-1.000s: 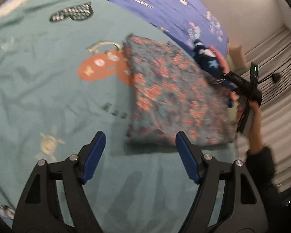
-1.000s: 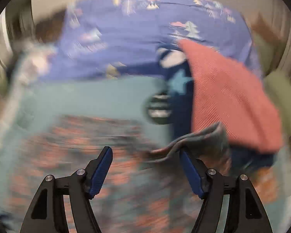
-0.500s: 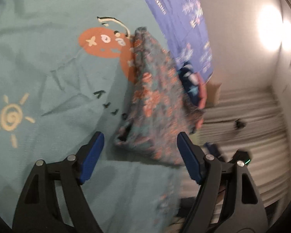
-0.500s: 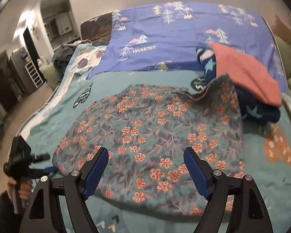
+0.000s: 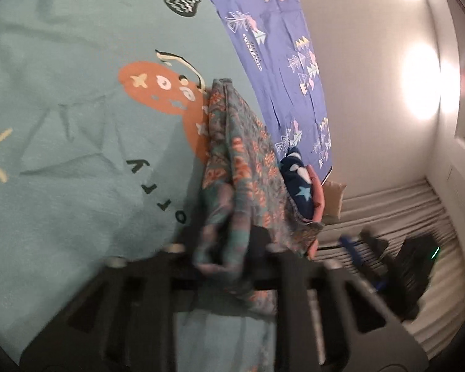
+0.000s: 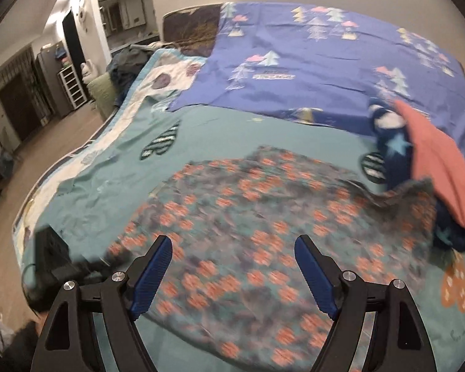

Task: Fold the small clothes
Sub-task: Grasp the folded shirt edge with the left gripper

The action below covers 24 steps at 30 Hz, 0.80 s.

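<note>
Left claw [image 5: 224,249], jaws just closed, pinches the near edge of the floral garment [image 6: 263,226]; right claw [image 6: 232,274] hovers above it, jaws spread.

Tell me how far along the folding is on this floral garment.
Barely begun. The floral garment lies spread flat on the teal bedspread, no fold made. The left gripper has just closed on its corner; the right gripper hangs open above it. Every fold remains, then the navy star garment and pink garment.
</note>
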Available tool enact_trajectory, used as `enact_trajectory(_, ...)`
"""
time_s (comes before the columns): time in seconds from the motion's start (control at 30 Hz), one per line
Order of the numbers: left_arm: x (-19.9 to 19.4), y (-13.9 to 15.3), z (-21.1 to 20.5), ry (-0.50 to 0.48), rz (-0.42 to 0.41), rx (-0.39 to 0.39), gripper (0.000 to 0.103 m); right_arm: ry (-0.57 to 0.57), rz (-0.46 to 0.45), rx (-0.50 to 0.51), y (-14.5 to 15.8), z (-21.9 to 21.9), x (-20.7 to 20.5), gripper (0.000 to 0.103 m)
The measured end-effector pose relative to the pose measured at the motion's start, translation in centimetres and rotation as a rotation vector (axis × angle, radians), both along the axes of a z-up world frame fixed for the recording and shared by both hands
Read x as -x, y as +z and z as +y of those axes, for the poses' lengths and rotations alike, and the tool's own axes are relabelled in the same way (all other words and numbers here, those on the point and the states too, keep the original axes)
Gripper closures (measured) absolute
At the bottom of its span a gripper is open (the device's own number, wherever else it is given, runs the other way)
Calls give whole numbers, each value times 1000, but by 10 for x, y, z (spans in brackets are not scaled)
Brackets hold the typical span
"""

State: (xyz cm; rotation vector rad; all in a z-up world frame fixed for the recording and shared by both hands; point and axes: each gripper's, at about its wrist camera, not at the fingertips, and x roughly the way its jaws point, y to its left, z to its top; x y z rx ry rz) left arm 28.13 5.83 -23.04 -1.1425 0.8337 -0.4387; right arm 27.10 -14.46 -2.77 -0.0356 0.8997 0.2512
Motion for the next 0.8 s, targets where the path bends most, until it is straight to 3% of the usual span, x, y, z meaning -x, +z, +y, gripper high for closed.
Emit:
enact_trajectory(0.17,13,35,-19,1,-151,-235,92,71,42,61,4,40,-36,20)
enact_trajectory(0.27,23,60,-29,-18,-291,-315,92,152,200,153,-8,68,-67,20)
enact_trajectory(0.37,33,80,-49,-49,-389,-409,92,183,351,150,-20,91,-91,20)
enact_trajectory(0.5,42,101,-82,-103,-465,-567,92,186,377,182,-17,113,-108,20)
enact_trajectory(0.63,43,103,-104,-149,-486,-617,92,201,378,340,-21,134,-113,20)
enact_trajectory(0.8,45,103,-114,-154,-489,-629,92,317,419,589,-52,159,-101,20)
